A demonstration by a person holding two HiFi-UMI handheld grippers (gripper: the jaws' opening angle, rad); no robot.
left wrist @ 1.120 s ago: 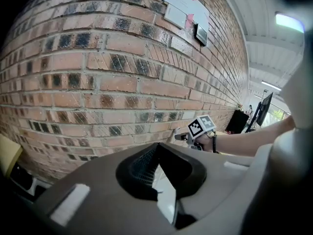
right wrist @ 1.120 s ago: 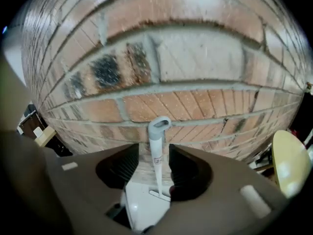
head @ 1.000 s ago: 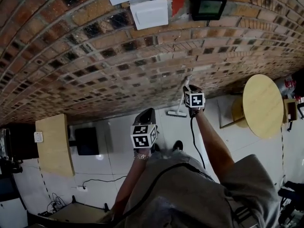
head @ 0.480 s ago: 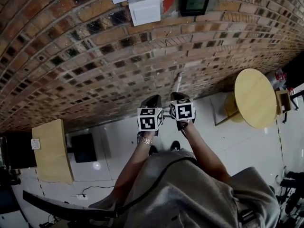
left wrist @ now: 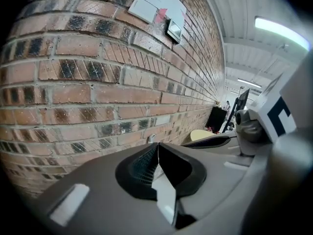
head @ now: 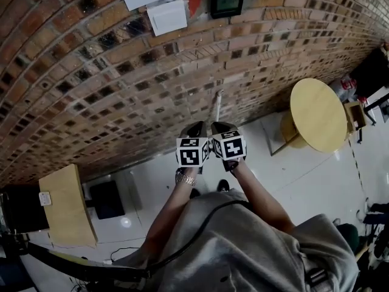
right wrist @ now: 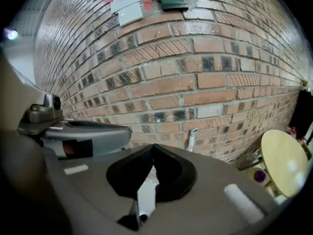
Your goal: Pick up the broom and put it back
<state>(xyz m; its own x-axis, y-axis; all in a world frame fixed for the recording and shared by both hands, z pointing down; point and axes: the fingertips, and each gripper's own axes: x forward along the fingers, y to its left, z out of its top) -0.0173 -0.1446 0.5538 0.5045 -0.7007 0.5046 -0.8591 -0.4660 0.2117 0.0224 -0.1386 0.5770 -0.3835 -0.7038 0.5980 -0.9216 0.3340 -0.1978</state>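
Note:
The broom's pale handle (head: 217,105) leans upright against the brick wall (head: 91,84), just beyond both grippers; its head is hidden behind them. The handle's top also shows in the right gripper view (right wrist: 191,138) and the left gripper view (left wrist: 151,139). My left gripper (head: 197,126) and right gripper (head: 216,126) hang side by side, almost touching, a little short of the handle. Both are shut, pads together, with nothing between them: left gripper (left wrist: 157,146), right gripper (right wrist: 154,147). Neither touches the broom.
A round yellow table (head: 317,114) with a yellow stool under it stands by the wall to the right. A wooden cabinet (head: 65,204) and a black box (head: 107,198) sit at the left. A white plate (head: 167,16) and a black display (head: 227,3) hang on the wall.
The right gripper, a second ago out at the broom handle, has drawn back and up beside the left gripper. The left gripper rose slightly. The broom stays leaning on the wall.

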